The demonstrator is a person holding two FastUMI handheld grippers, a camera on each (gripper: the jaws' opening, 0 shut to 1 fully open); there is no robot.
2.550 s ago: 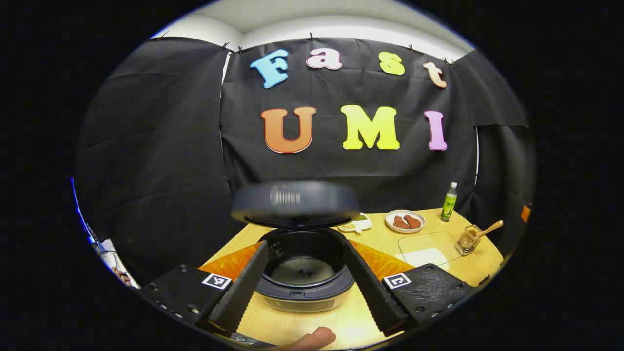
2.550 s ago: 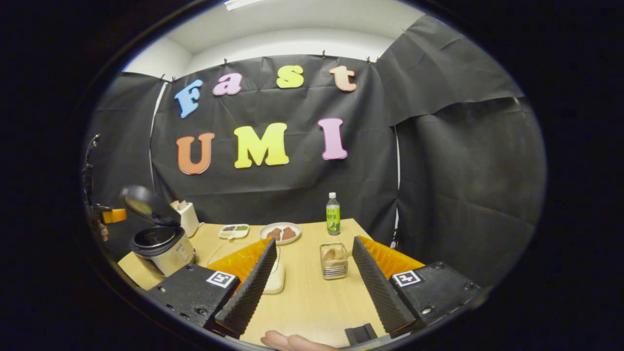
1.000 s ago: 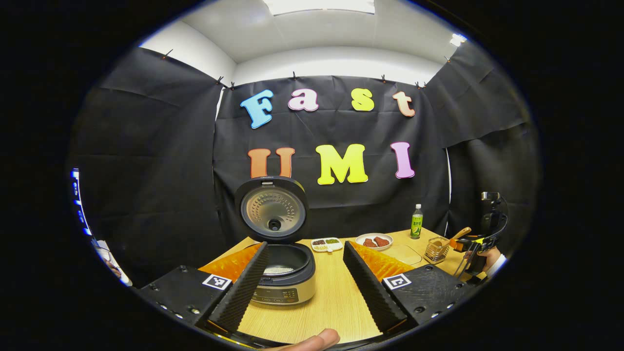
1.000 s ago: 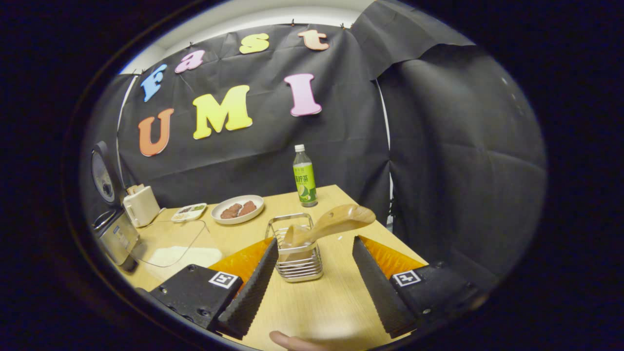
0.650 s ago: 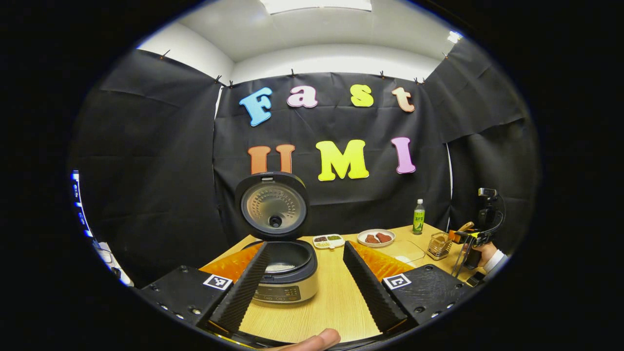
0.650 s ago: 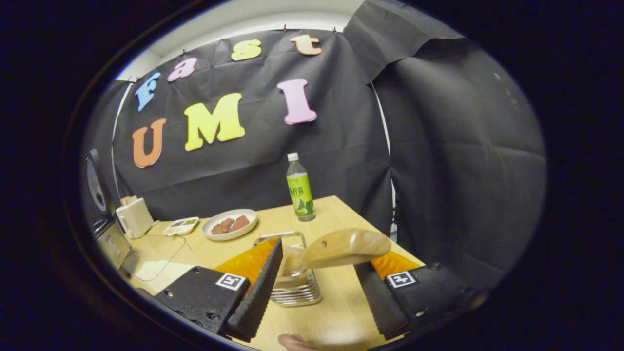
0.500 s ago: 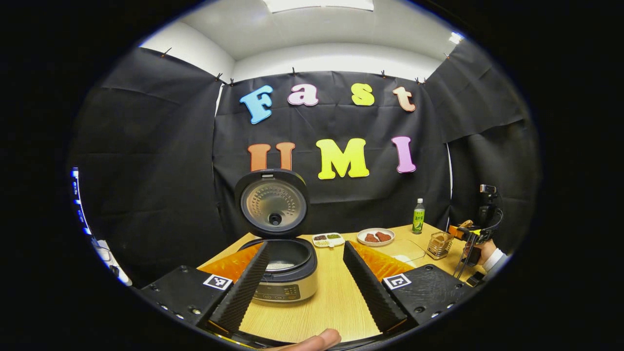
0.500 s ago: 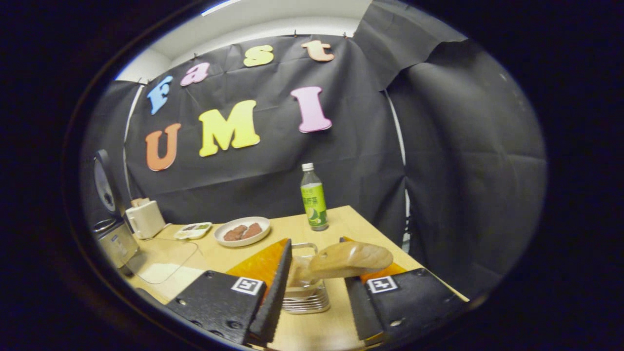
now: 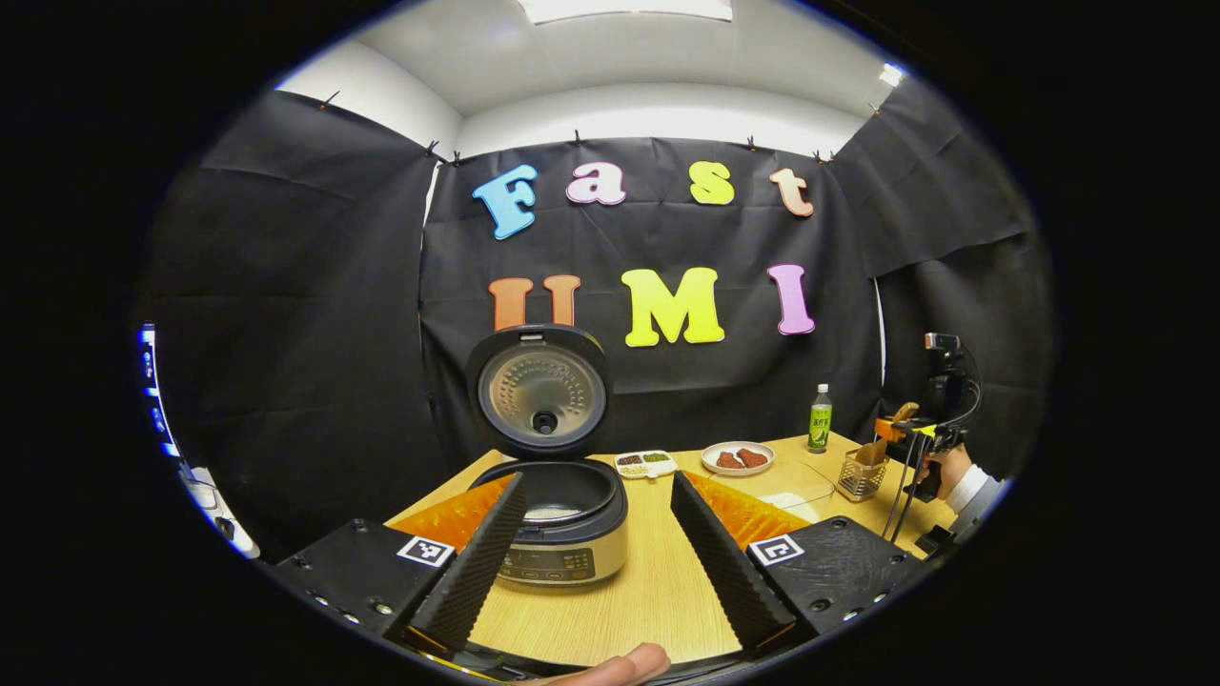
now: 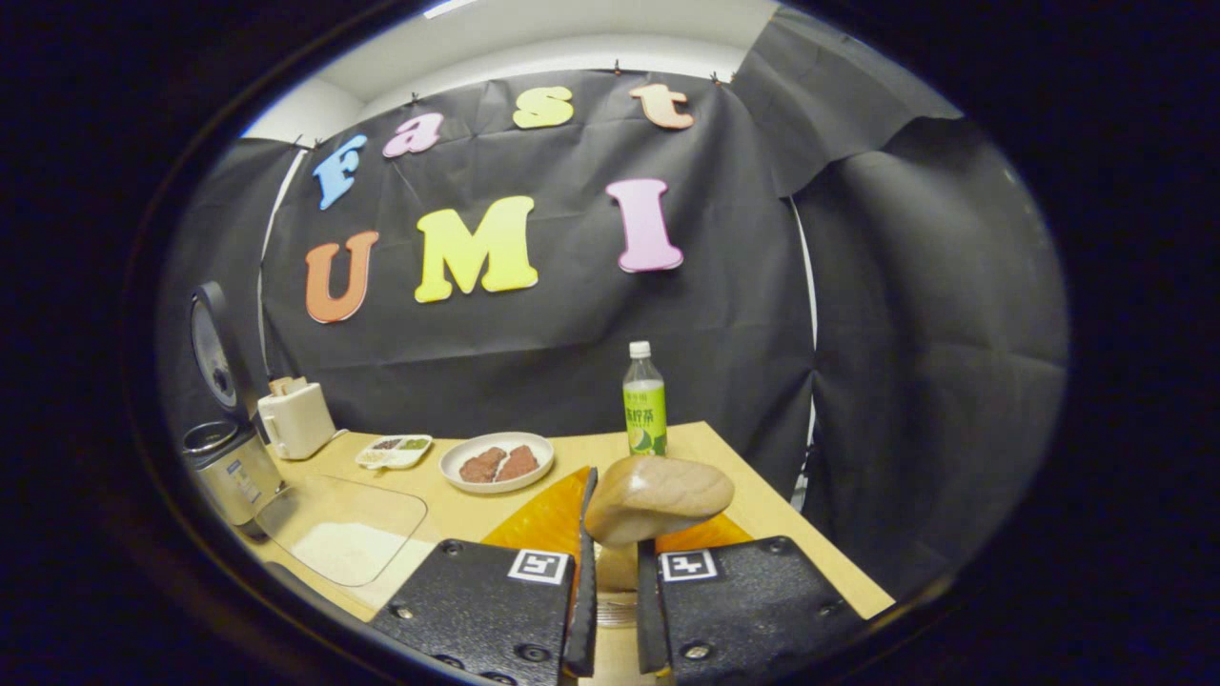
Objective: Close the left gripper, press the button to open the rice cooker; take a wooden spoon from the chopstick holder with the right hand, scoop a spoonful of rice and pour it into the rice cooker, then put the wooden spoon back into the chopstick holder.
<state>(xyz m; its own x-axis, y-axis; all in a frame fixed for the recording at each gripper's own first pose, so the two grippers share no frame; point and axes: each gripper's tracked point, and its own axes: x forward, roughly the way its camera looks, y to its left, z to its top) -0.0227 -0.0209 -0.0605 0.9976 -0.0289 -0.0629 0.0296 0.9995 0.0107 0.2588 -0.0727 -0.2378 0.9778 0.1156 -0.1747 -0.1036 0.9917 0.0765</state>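
The rice cooker [image 9: 564, 526] stands open, its lid [image 9: 543, 389] upright, a little rice in the pot. My left gripper [image 9: 599, 562] is open in front of it with nothing between its fingers. In the right gripper view my right gripper [image 10: 616, 551] is shut on the wooden spoon [image 10: 658, 498] at its thick handle end. The wire chopstick holder [image 10: 616, 610] peeks out under the fingers. In the left gripper view the right gripper [image 9: 917, 433], held by a hand [image 9: 953, 469], sits above the chopstick holder [image 9: 861, 479], and the wooden spoon [image 9: 875, 451] still reaches down into it.
A clear tray of rice [image 10: 338, 538] lies between the rice cooker [image 10: 229, 469] and the holder. Behind it stand a white toaster [image 10: 295, 417], a small divided dish [image 10: 394, 451], a plate of brown pieces [image 10: 496, 462] and a green bottle [image 10: 645, 400]. The table's right edge [image 10: 810, 534] is close.
The cooker lid swung fully up and my left gripper drew back from it. My right gripper moved onto the spoon handle and shut on it.
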